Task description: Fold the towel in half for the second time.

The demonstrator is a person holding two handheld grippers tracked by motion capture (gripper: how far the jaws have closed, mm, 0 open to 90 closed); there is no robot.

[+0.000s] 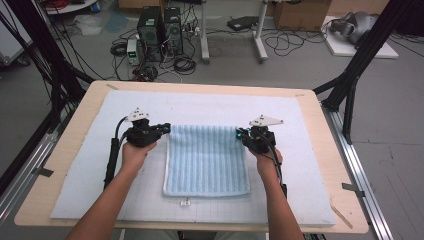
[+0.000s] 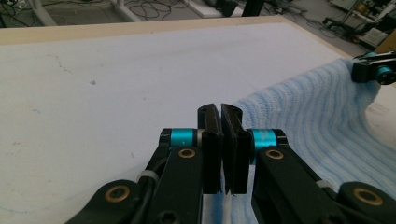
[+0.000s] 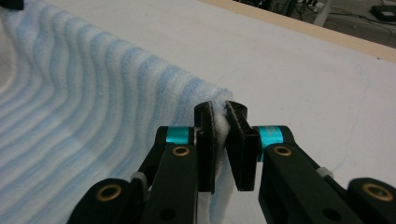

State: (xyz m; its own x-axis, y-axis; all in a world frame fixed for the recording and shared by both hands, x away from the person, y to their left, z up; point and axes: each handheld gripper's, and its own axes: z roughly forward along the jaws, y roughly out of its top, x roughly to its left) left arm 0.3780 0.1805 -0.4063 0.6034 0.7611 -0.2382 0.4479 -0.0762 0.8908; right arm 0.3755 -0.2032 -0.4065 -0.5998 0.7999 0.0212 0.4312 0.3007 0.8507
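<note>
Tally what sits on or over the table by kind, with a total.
Towel, light blue striped: 1
White mat: 1
Tongs, both shut on the towel's far corners, left, right: 2
Small white tag on the mat's near edge: 1
Total: 5

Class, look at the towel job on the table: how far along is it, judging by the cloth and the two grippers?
Done: both far corners of the light blue striped towel are pinched, one by the left gripper, one by the right gripper. In hand: that far edge is raised off the white mat, while the near edge lies flat. Left: probably carrying the raised edge over to fold the towel; no fold is made yet.
</note>
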